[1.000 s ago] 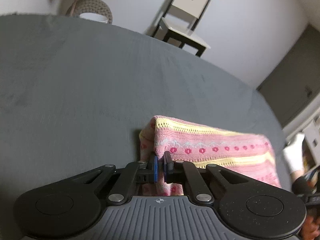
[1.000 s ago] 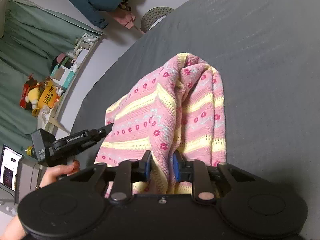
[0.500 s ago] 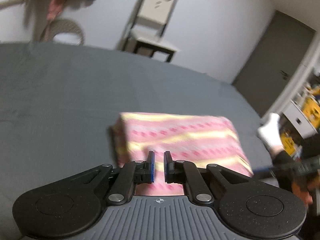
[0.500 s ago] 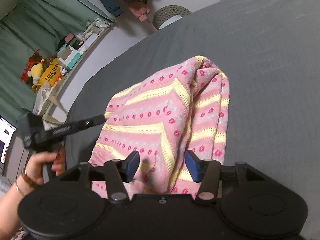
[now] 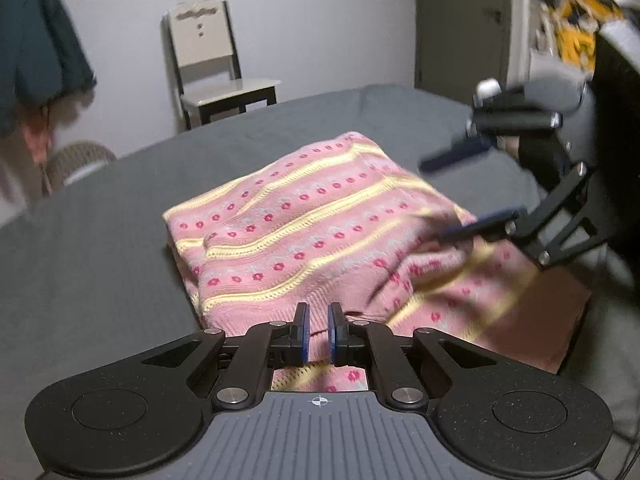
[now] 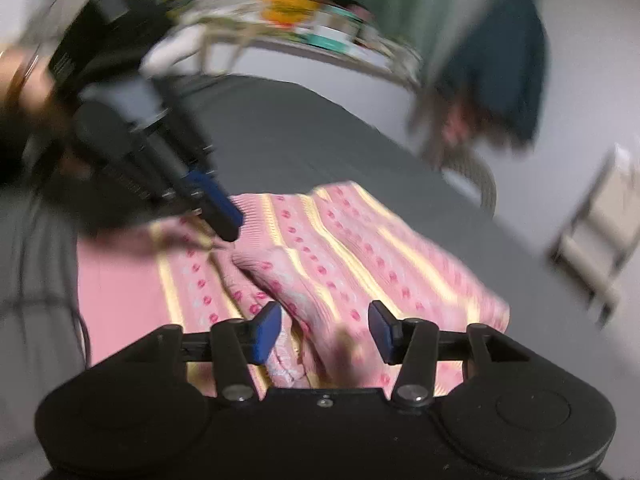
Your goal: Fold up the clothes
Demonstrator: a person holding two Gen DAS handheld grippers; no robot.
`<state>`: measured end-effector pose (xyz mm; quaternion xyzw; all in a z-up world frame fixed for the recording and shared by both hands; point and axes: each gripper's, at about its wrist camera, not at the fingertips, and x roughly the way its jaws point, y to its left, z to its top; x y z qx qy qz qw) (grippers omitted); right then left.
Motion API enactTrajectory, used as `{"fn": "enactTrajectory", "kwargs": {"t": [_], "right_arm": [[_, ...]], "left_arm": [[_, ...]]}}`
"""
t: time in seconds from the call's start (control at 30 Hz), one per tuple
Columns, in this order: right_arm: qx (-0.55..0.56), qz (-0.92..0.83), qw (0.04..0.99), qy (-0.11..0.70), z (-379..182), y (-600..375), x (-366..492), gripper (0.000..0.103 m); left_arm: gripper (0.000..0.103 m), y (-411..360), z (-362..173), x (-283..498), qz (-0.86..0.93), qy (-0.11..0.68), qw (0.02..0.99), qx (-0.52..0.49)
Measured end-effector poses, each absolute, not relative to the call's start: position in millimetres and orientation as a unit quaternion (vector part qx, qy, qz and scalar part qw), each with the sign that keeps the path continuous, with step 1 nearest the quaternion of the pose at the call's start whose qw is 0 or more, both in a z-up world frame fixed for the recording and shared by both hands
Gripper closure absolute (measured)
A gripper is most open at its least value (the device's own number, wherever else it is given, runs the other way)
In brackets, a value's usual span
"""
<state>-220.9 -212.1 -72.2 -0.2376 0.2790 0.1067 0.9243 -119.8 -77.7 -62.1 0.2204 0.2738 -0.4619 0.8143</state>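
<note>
pink knit sweater (image 5: 320, 240) with yellow stripes and rows of red dots, folded into a thick bundle, lying on a grey bed (image 5: 100, 248); same sweater (image 6: 360, 264) in the right wrist view, spread across the middle with a rolled fold running toward the camera. left gripper (image 5: 318, 336) low at the near edge of the sweater, jaws drawn nearly together with only a narrow slit between the blue pads, pink knit visible behind the slit but no fabric clearly pinched, so closed on nothing as far as can be told. left gripper (image 6: 224, 220) also seen from the right wrist view, blurred, tips pointing down at the far side of the sweater, borne by a hand (image 6: 28, 92) at the upper left. right gripper (image 6: 324, 330) above the near part of the sweater, jaws standing about halfway apart, the rolled fold lying below and between the pads without either pad pressing on it. right gripper (image 5: 472, 196) in the left wrist view blurred at the right, fingers apart, the lower one just over the sweater's right side. beyond the bed: pale chair (image 5: 212, 64) against a white wall, dark teal coat (image 5: 36, 48) hanging at the left, woven basket (image 5: 76, 160) on the floor below it, grey door (image 5: 460, 24) at the right. cluttered shelf (image 6: 312, 28) in front of a green curtain, too smeared to read.
</note>
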Motion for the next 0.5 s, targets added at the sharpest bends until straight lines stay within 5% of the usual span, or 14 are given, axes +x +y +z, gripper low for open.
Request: {"fn": "enactTrajectory", "kwargs": {"t": [0.13,0.23,0.4,0.5], "right_arm": [[-0.355,0.092,0.897,0.247,-77.3,-190.6,-233.6,0.056],[-0.348,0.098,0.896,0.257,-87.3,-186.0,-224.2,0.056],[-0.392,0.083,0.878,0.262,-110.3,-168.9,-204.5,0.061],[-0.399,0.087,0.876,0.257,-115.2,-162.7,-200.9,0.078]], "left_arm": [[0.081,-85.7,-64.1,-131.0,-0.457,0.264,0.814,0.243],[0.042,-90.5,-66.4,-136.8,-0.453,0.25,0.823,0.237],[0.039,-97.1,-68.3,-143.4,-0.442,0.228,0.826,0.264],[0.039,-100.6,-69.6,-146.8,-0.427,0.214,0.825,0.302]]}}
